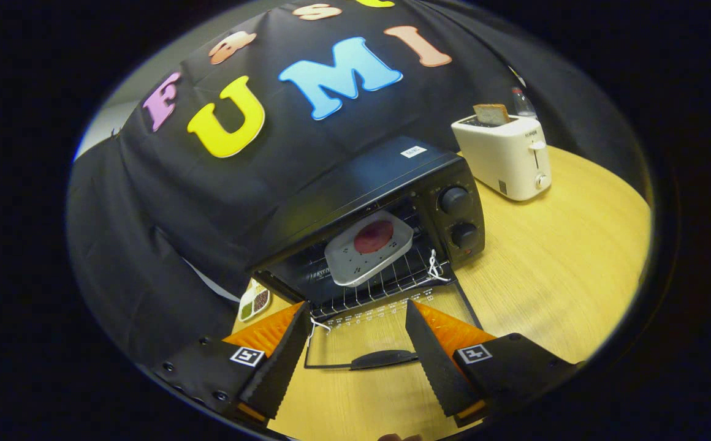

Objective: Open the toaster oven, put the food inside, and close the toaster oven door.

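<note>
A black toaster oven [392, 184] stands on the wooden table [564, 269] with its glass door [386, 331] folded down flat toward me. On its wire rack [392, 282] rests a white square plate [369, 246] carrying a dark red round piece of food [374, 236]. The plate pokes partly out of the oven mouth. My gripper [358, 349] is open, its fingers spread over the lowered door, with the door's black handle [386, 358] lying between them. Nothing is held between the fingers.
A white pop-up toaster [505, 156] with a slice of bread [491, 113] stands behind the oven's right side, a clear bottle [522, 103] behind it. A small dish [255, 301] with dark contents lies left of the oven door. White strings [435, 268] hang on the rack.
</note>
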`<state>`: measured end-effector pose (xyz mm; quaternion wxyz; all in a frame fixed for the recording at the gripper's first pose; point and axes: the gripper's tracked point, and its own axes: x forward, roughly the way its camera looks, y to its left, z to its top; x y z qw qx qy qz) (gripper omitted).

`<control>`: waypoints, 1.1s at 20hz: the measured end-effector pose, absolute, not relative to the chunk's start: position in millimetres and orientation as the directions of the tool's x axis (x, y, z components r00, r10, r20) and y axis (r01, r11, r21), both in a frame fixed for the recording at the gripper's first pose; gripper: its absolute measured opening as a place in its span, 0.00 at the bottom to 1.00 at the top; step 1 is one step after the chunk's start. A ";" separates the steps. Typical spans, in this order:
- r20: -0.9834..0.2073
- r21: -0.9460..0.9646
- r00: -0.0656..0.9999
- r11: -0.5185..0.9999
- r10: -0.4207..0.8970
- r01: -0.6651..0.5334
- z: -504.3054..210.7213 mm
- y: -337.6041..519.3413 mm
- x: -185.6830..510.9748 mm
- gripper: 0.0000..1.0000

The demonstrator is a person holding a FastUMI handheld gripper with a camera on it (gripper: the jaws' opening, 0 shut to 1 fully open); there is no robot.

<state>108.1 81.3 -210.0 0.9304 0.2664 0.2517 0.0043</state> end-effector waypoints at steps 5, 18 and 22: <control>-0.542 0.323 0.833 0.942 0.110 0.086 -229.0 97.6 77.9 0.98; -0.802 0.083 0.597 0.994 0.026 0.068 -318.1 102.5 56.2 0.99; -0.839 0.043 0.544 0.997 0.000 0.066 -337.4 94.5 59.6 0.99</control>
